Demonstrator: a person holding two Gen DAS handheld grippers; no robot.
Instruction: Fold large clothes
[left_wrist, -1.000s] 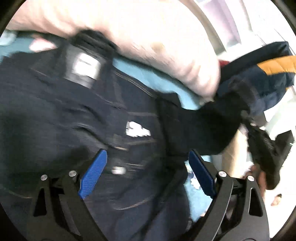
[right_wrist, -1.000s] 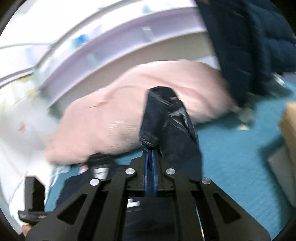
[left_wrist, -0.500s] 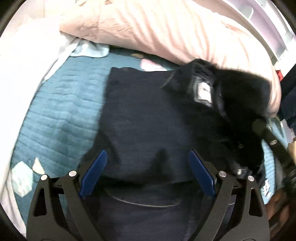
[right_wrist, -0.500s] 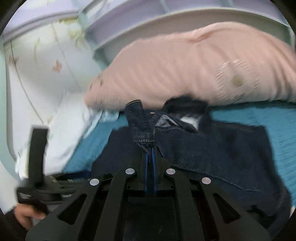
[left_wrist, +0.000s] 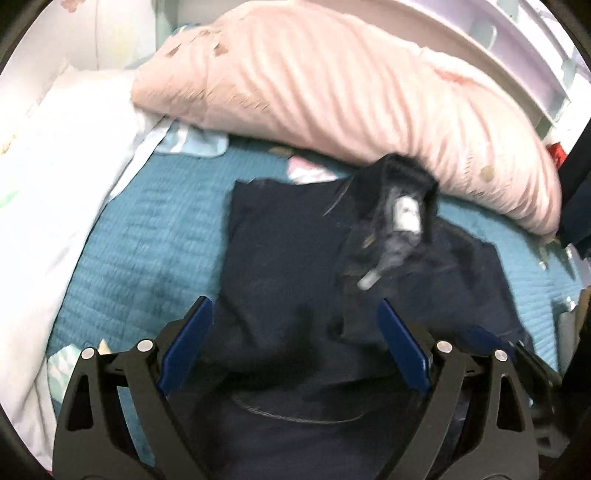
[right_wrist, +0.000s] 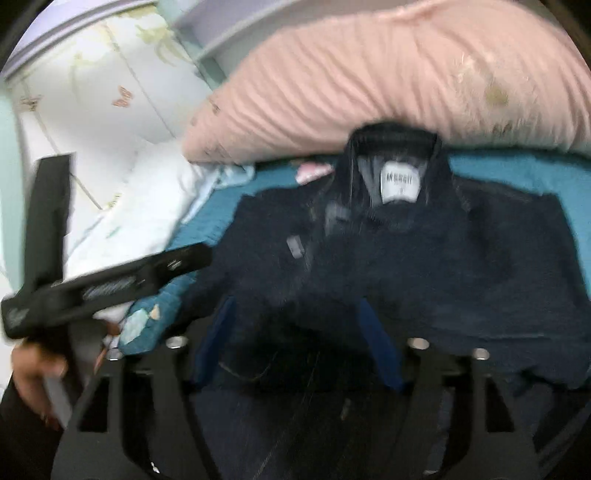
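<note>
A dark navy denim jacket (left_wrist: 288, 266) lies folded on the teal bed cover (left_wrist: 147, 240), its collar with a white label (left_wrist: 406, 218) up against the pink pillow. My left gripper (left_wrist: 295, 343) hangs open just above the jacket's near part, with nothing pinched. In the right wrist view the jacket (right_wrist: 480, 258) and its label (right_wrist: 400, 182) fill the middle. My right gripper (right_wrist: 295, 314) is over the near fold with its jaws opening; cloth lies under and between the blue fingers (right_wrist: 380, 343), but the pads are off it.
A big pink pillow (left_wrist: 351, 85) runs along the far side. White bedding (left_wrist: 55, 166) is piled at the left. Another dark garment (left_wrist: 576, 192) hangs at the right edge. A hand (right_wrist: 29, 373) holds the left gripper's body (right_wrist: 110, 284) at the left.
The right gripper, shut on a jacket edge, carried it over and down onto the jacket, then opened and let it go. The left gripper pulled back and stayed open.
</note>
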